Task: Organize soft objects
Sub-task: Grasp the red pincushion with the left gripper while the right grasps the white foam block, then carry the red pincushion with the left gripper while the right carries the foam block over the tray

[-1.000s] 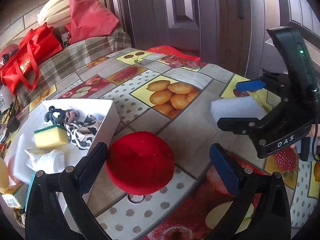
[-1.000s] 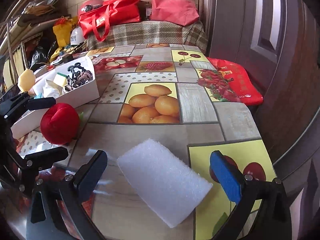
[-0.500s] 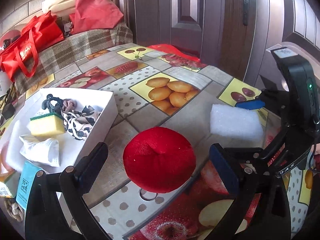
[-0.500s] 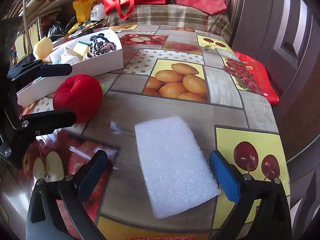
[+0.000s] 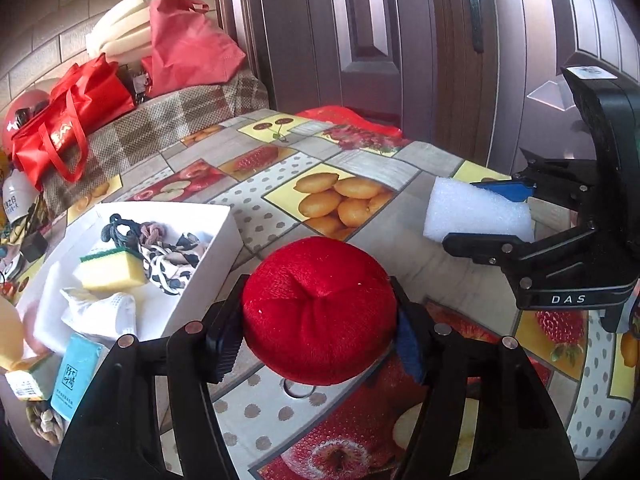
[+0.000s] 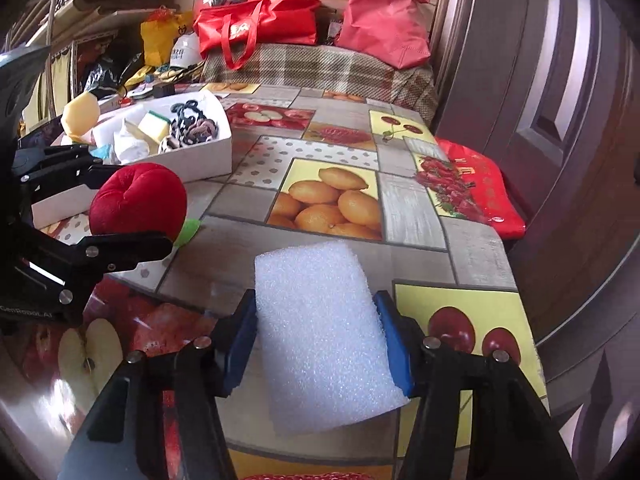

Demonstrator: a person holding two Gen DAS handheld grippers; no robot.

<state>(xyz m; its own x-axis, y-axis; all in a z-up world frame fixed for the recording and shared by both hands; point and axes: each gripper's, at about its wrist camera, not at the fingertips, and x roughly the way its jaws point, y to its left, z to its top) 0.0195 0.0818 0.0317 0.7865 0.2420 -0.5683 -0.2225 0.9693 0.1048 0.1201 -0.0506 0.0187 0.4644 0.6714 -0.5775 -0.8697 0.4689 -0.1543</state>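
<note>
My left gripper [image 5: 320, 328] is shut on a red plush apple [image 5: 320, 308], also seen in the right wrist view [image 6: 138, 200], a little above the fruit-print table. My right gripper [image 6: 316, 338] is shut on a white foam block [image 6: 320, 332], which also shows in the left wrist view [image 5: 476, 210]. A white box [image 5: 208, 280] at left holds a yellow-green sponge [image 5: 110, 270], hair ties [image 5: 132, 230], patterned cloth and a white cloth [image 5: 100, 312].
A small teal packet [image 5: 74, 376] lies by the box's near end. Red bags [image 6: 256, 20] sit on a plaid-covered bench [image 6: 320, 68] behind the table. A red cushion [image 6: 476, 192] lies at the table's right edge by a dark door.
Both grippers have closed: the left onto the red plush apple, the right onto the white foam block. Both were open around them half a second ago.
</note>
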